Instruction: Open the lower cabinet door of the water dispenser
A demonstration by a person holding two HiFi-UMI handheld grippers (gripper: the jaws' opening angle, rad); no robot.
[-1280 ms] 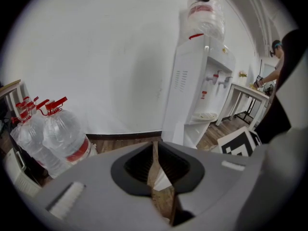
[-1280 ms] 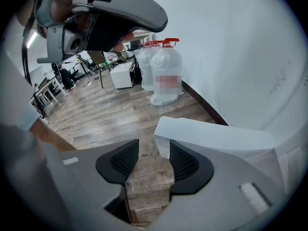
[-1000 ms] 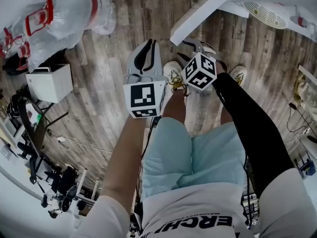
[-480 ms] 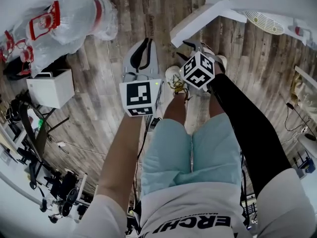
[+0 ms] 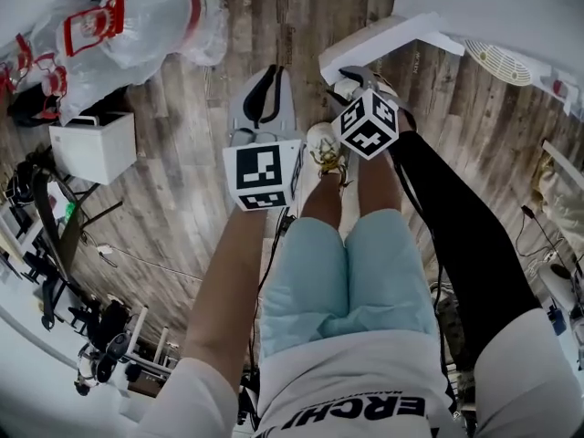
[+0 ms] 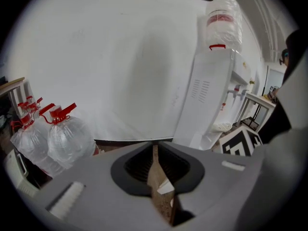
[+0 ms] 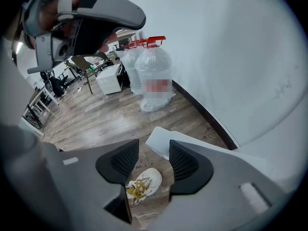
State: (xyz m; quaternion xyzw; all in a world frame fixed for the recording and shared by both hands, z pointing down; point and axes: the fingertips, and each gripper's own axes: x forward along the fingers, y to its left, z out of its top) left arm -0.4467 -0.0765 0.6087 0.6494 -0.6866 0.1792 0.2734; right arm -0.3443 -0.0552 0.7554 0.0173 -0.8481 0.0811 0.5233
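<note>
The white water dispenser (image 6: 207, 100) stands against the wall with a bottle (image 6: 224, 20) on top. In the head view its lower cabinet door (image 5: 383, 42) stands swung out over the wooden floor. My right gripper (image 5: 351, 78) is open at the door's free edge. In the right gripper view (image 7: 154, 160) the door's corner (image 7: 159, 139) lies just beyond the jaws, not held. My left gripper (image 5: 266, 85) hangs shut and empty to the left of the door, its pads meeting at the tips (image 6: 155, 150).
Several big water bottles (image 5: 137, 26) lie by the wall at the upper left, with a white box (image 5: 91, 149) beside them. The person's legs and shoes (image 5: 324, 144) stand right below the grippers. Stands and cables (image 5: 100, 327) crowd the lower left.
The person's legs have come closer together. The right gripper has edged up toward the door's edge. The left gripper has stayed in nearly the same place.
</note>
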